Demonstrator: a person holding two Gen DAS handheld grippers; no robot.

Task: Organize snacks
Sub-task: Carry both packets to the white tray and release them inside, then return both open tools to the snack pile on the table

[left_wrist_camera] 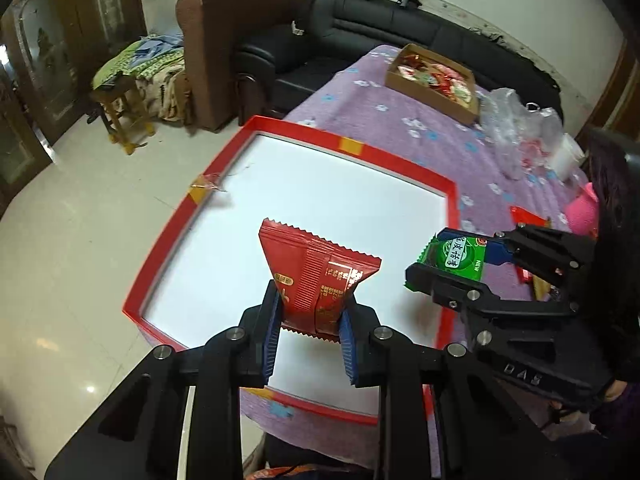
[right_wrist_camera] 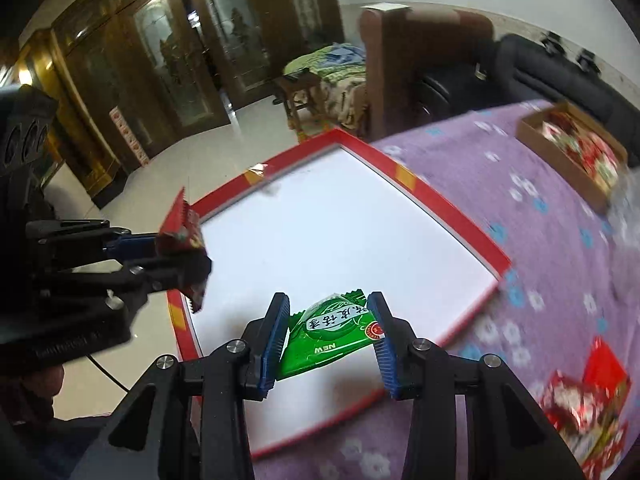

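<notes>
My left gripper (left_wrist_camera: 310, 312) is shut on a red snack packet (left_wrist_camera: 316, 276) and holds it above the white floor of a red-rimmed box lid (left_wrist_camera: 352, 146). My right gripper (right_wrist_camera: 330, 330) is shut on a green snack packet (right_wrist_camera: 332, 336) above the same lid (right_wrist_camera: 452, 208). The right gripper also shows in the left wrist view (left_wrist_camera: 452, 260), at the lid's right rim, with the green packet (left_wrist_camera: 458, 258). The left gripper shows in the right wrist view (right_wrist_camera: 188, 256) with the red packet (right_wrist_camera: 180, 228), at the lid's left side.
The lid lies on a purple flowered cloth (left_wrist_camera: 400, 104). A brown cardboard box (left_wrist_camera: 434, 80) of mixed snacks stands at the far end. Clear plastic bags (left_wrist_camera: 516, 124) lie to its right. Loose red packets (right_wrist_camera: 588, 400) lie on the cloth at the right. A black sofa (left_wrist_camera: 360, 28) stands behind.
</notes>
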